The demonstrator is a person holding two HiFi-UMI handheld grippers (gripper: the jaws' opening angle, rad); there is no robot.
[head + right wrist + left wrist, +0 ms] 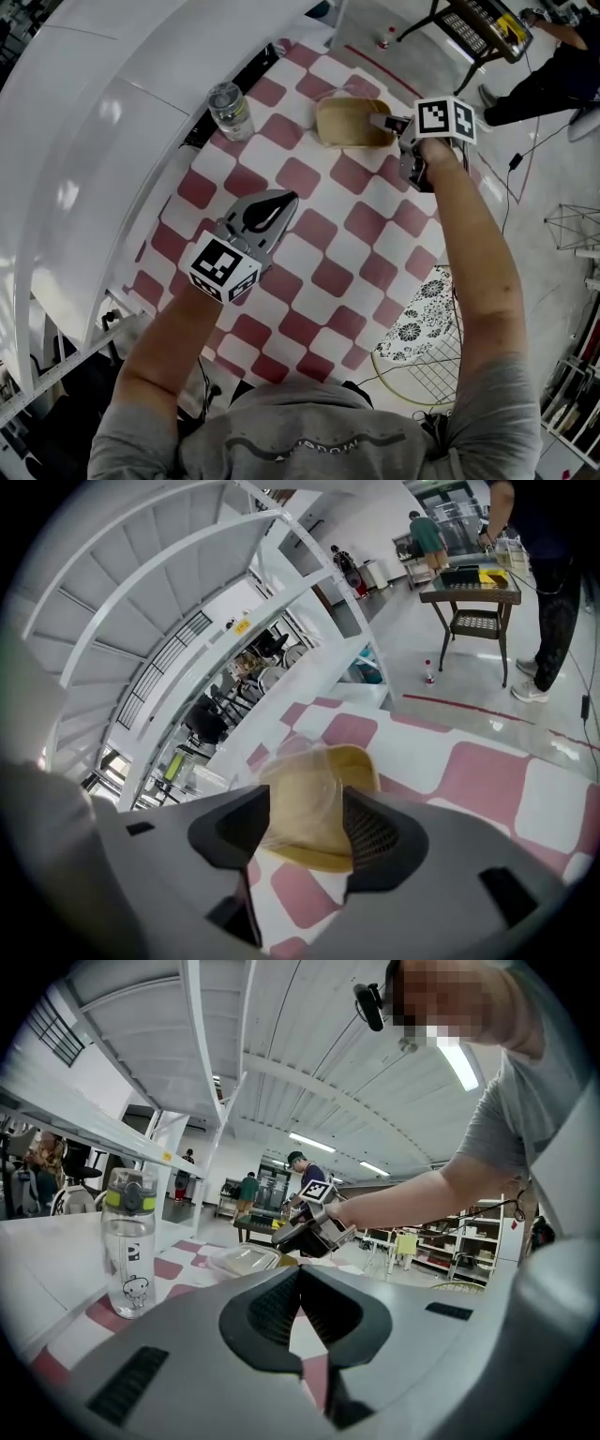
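Checkered worktop (pixel 367 192) carries a lidded yellow container (pixel 349 124) near its far edge. The right tongs (pixel 383 121) stand spread at its rim, seemingly mid-reach and not yet gripping. The left tongs (pixel 278 201), pressed together and empty, hover mid-worktop, apart from a water bottle (pixel 228 110).

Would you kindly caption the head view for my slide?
Over a red-checked tablecloth, the open right gripper reaches a lidded yellow container; the shut left gripper hovers near a water bottle.
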